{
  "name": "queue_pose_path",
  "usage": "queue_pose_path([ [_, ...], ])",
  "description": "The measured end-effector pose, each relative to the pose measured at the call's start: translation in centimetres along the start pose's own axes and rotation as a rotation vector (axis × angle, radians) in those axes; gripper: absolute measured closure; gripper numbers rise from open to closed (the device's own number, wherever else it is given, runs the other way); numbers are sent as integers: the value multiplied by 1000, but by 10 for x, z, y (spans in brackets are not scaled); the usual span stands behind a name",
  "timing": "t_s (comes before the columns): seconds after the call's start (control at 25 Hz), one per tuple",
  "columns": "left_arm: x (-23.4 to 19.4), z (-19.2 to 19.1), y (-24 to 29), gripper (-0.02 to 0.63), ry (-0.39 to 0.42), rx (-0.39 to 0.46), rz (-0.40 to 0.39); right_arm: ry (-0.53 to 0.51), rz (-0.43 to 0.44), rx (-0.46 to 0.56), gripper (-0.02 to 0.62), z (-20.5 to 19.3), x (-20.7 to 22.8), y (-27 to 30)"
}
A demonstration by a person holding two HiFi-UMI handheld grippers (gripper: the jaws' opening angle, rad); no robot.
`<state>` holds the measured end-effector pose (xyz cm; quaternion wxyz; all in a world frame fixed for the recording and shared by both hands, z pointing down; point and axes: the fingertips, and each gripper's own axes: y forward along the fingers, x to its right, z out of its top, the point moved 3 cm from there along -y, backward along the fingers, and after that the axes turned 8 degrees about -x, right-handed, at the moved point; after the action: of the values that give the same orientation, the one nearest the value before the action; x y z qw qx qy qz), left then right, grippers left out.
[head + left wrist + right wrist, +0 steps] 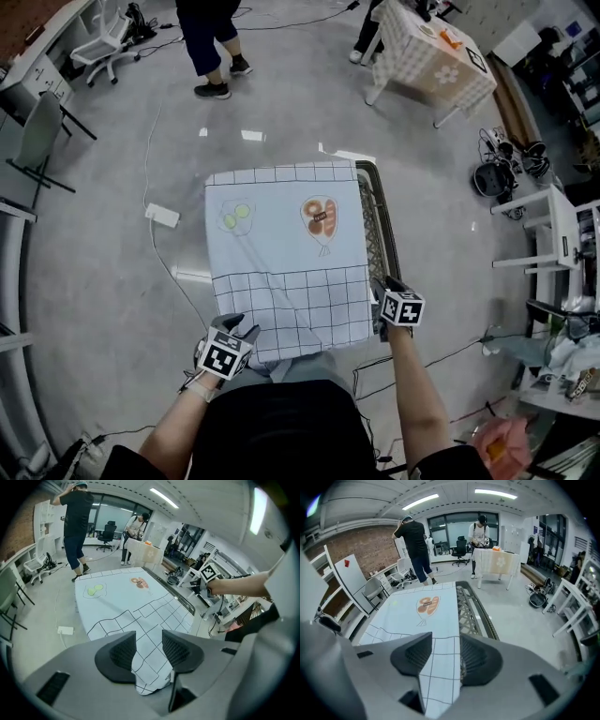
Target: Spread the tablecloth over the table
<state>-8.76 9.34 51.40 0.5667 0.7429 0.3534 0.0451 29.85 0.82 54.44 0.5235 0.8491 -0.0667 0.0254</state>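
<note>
On the table (pixel 376 225) directly below the head camera, one tablecloth (pixel 286 258) lies flat, its long axis running from the near edge to the far edge. It carries two printed motifs, a green motif (pixel 236 217) and an orange motif (pixel 321 217), with their stems pointing toward the near edge. The cloth hides the tabletop except for a lattice strip along the right edge. The left gripper (pixel 239 328) is clamped on the near left corner, which is bunched between its pads. The right gripper (pixel 382 292) grips the near right corner, jaws narrow. In the head view the grippers partly cover both corners.
</note>
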Motion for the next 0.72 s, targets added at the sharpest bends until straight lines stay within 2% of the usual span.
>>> queue_pose_path([
  [0.16, 16, -2, 13, 426, -59, -12, 44, -59, 51, -48, 416, 11, 12, 30],
  [0.36, 47, -3, 21, 426, -171, -3, 94, -105, 129, -105, 416, 11, 23, 64],
  [0.56, 70, -6, 32, 426, -268, 11, 123, -158, 169, -172, 403, -1, 28, 92],
  [0.72, 87, -6, 36, 426, -306, 29, 130, -204, 176, -210, 380, -8, 29, 109],
])
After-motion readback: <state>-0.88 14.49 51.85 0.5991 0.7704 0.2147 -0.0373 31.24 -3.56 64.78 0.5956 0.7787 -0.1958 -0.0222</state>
